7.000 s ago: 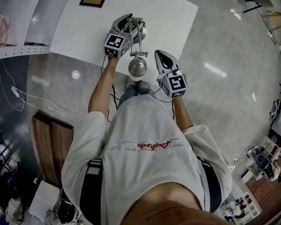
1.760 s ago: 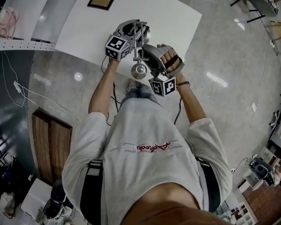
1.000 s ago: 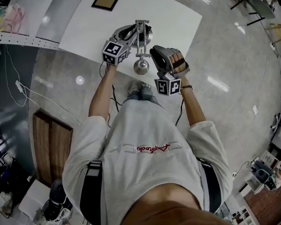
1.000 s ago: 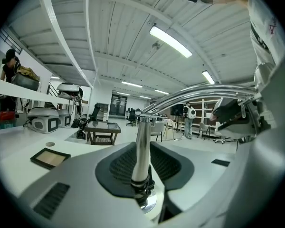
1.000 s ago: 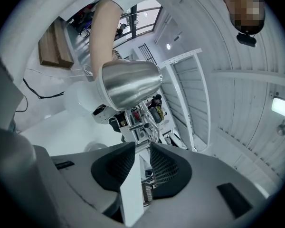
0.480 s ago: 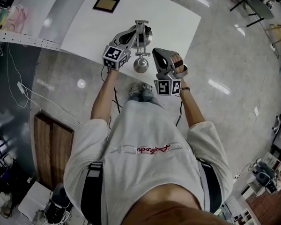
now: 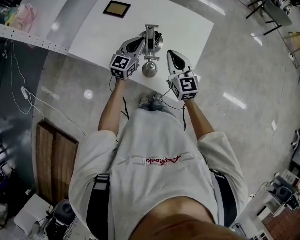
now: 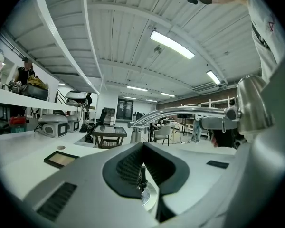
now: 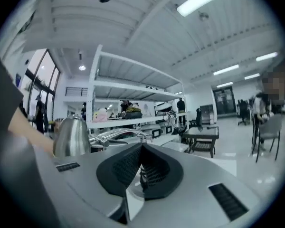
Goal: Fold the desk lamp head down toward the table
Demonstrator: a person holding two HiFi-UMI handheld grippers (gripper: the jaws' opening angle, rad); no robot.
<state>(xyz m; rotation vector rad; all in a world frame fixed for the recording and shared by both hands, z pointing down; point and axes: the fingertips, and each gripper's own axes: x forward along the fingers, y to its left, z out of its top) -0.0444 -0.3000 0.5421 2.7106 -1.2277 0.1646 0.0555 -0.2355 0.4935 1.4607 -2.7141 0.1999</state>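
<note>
The chrome desk lamp (image 7: 150, 41) stands near the front edge of the white table (image 7: 95, 31), its round head (image 7: 149, 69) hanging low over that edge. My left gripper (image 7: 139, 40) lies just left of the lamp's arm, jaws shut with nothing between them. To the right of the lamp head sits my right gripper (image 7: 171, 54), apart from it, also shut and empty. In the left gripper view the lamp arm (image 8: 190, 112) runs level to the lamp head (image 8: 252, 103) at the right. In the right gripper view the lamp head (image 9: 71, 137) is at the left.
A dark framed square (image 7: 116, 8) lies on the table's far left part. A white shelf (image 7: 20, 31) with a pink object (image 7: 24, 14) runs along the left. On the floor lie a wooden board (image 7: 55, 154) and a white cable (image 7: 25, 91).
My right gripper has rolled so its marker cube faces up and has drawn off to the right of the lamp head. Both grippers' jaws have shut. The left gripper stays beside the lamp arm.
</note>
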